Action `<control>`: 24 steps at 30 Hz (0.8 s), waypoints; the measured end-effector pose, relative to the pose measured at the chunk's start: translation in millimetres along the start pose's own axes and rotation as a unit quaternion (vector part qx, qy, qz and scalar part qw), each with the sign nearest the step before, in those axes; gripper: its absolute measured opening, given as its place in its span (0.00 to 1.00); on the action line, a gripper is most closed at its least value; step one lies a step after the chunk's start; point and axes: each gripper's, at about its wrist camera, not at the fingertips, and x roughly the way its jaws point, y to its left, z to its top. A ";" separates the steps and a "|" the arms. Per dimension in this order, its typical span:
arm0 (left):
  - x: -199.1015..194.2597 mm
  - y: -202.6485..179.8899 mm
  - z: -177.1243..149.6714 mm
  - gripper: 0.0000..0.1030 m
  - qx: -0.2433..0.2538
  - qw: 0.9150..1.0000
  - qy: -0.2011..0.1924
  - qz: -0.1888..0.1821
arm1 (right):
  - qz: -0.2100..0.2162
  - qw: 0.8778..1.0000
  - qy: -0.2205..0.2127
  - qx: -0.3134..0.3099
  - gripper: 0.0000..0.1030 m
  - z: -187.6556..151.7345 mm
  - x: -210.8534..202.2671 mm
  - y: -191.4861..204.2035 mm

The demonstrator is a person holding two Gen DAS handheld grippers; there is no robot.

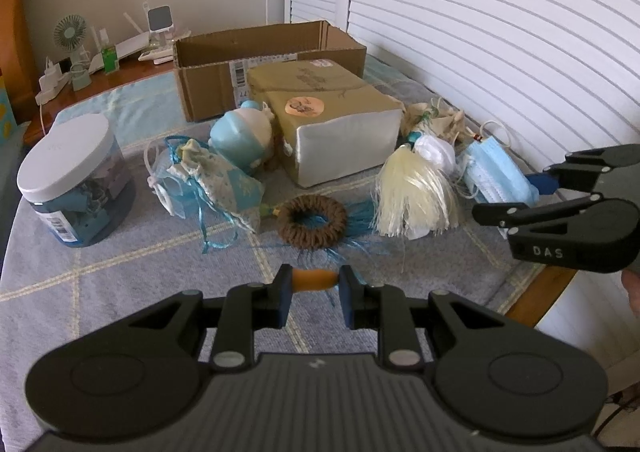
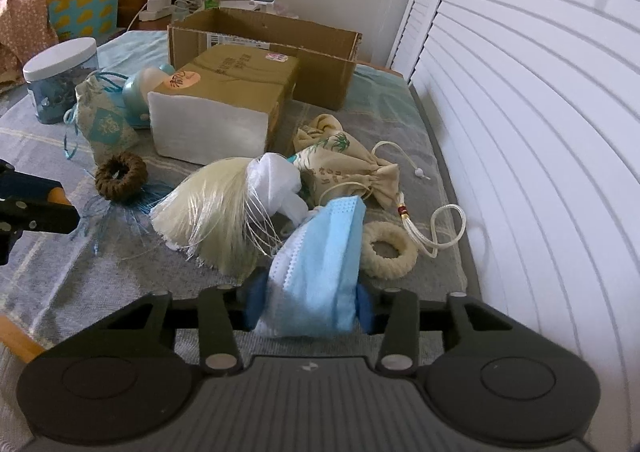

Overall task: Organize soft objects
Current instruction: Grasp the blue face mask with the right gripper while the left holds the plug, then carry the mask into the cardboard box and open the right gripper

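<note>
Blue face masks (image 2: 320, 252) are clamped between the fingers of our right gripper (image 2: 310, 304), just above the checked cloth (image 2: 80, 272) at its right edge. Our left gripper (image 1: 314, 290) is closed on an orange bead (image 1: 314, 278) tied to a brown woven ring (image 1: 312, 222). Between them lies a cream tassel (image 2: 216, 212); behind stands an open cardboard box (image 1: 224, 68), with a tissue pack (image 1: 332, 124) just before it

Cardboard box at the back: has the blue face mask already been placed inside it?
No: the blue face mask sits clamped in the right gripper, well in front of the cardboard box.
</note>
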 end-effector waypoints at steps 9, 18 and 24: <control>-16.0 4.1 14.9 0.22 0.010 1.000 -0.009 -0.004 | 0.017 0.999 -0.032 0.011 0.40 17.1 -38.3 -9.9; -36.2 18.5 38.6 0.22 0.021 0.999 -0.032 -0.018 | 0.036 0.996 -0.083 0.014 0.40 58.7 -69.0 -14.9; -40.9 30.1 53.8 0.22 0.024 0.998 -0.045 -0.024 | 0.051 0.993 -0.108 0.015 0.40 102.8 -60.7 -15.3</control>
